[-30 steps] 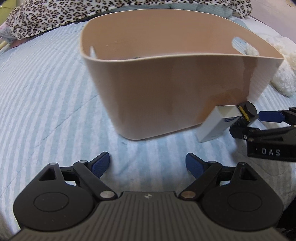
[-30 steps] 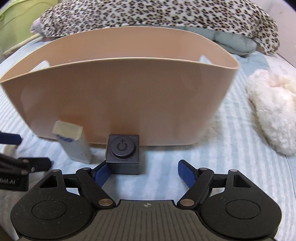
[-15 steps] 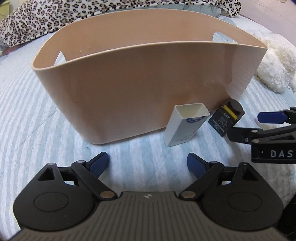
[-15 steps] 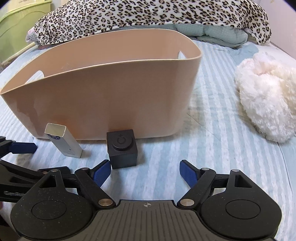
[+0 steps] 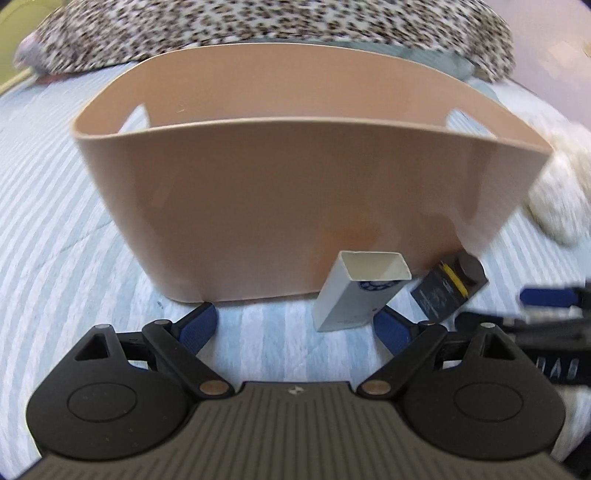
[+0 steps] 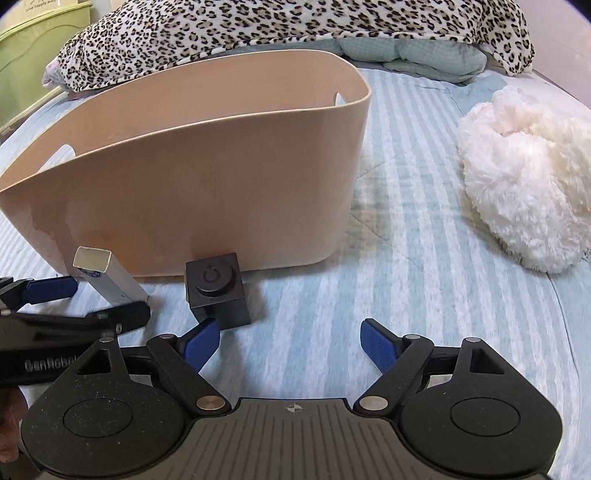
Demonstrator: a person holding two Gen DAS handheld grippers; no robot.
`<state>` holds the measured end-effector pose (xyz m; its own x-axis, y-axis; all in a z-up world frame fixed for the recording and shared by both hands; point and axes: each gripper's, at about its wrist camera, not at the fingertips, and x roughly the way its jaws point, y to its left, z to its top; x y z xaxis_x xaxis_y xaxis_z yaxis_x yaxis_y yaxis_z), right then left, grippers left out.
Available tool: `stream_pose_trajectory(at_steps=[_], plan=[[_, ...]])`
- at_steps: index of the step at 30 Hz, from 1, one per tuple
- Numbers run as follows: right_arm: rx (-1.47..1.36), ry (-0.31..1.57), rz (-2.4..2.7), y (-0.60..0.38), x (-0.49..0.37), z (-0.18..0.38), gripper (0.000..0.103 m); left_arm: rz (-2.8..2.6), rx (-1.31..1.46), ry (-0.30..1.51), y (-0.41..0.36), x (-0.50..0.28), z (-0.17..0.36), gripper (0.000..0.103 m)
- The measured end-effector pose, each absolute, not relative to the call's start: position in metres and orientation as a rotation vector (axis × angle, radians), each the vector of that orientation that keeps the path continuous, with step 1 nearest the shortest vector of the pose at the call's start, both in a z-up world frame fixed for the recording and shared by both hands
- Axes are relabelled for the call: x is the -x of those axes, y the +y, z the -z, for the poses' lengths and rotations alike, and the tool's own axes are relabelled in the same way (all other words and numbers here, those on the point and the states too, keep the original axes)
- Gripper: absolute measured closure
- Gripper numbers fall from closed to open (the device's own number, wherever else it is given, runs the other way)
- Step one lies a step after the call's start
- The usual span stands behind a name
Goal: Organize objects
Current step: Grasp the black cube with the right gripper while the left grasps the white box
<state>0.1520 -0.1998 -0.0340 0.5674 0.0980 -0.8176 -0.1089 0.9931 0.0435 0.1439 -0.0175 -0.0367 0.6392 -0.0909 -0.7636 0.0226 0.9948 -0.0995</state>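
Observation:
A tall beige plastic basket (image 5: 295,206) (image 6: 207,184) stands on the striped bed. A small white box (image 5: 354,295) (image 6: 107,277) stands tilted against the basket's front. A black cube with a round dial (image 5: 447,291) (image 6: 216,291) sits just right of it. My left gripper (image 5: 295,328) is open and empty, its right finger close beside the white box. My right gripper (image 6: 291,343) is open and empty, its left fingertip just in front of the black cube. The basket's inside is hidden.
A fluffy white item (image 6: 524,177) (image 5: 557,192) lies on the bed to the right. A leopard-print blanket (image 6: 288,33) is piled behind the basket. A green container (image 6: 33,55) stands at the far left. The light blue striped bedcover (image 6: 424,280) lies under everything.
My left gripper has swung right and moved in closer to the white box. My right gripper has shifted right and drawn nearer the black cube. Both stay open.

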Motion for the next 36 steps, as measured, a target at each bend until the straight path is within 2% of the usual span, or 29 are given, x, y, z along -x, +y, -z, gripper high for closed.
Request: stream_pose_trajectory(at_steps=[9,14,17,21,23,24,25,27,36], plan=[[0.006,0.973,-0.173,-0.182,-0.149,0.039,0.018,-0.01,0.093,0.907,0.001,-0.144,0.033,0.012],[0.03,0.963,-0.186,-0.17,-0.155,0.04,0.02,0.01,0.116,0.913,0.008,-0.147,0.031,0.024],[0.056,0.949,-0.188,-0.164,-0.157,0.041,0.025,0.001,0.108,0.927,0.007,-0.151,0.031,0.035],[0.079,0.934,-0.186,-0.162,-0.158,0.041,0.037,0.005,0.089,0.929,0.009,-0.151,0.032,0.047],[0.065,0.933,-0.185,-0.166,-0.158,0.041,0.042,0.002,0.072,0.929,0.01,-0.151,0.03,0.066],[0.058,0.932,-0.183,-0.167,-0.159,0.041,0.049,0.01,0.074,0.928,0.011,-0.151,0.03,0.071],[0.052,0.933,-0.185,-0.169,-0.159,0.041,0.06,0.015,0.078,0.927,0.012,-0.15,0.029,0.071],[0.038,0.932,-0.192,-0.17,-0.16,0.041,0.074,0.019,0.081,0.926,0.013,-0.149,0.028,0.071],[0.026,0.929,-0.201,-0.172,-0.154,0.032,0.074,0.015,0.048,0.886,0.013,-0.133,0.017,0.071]])
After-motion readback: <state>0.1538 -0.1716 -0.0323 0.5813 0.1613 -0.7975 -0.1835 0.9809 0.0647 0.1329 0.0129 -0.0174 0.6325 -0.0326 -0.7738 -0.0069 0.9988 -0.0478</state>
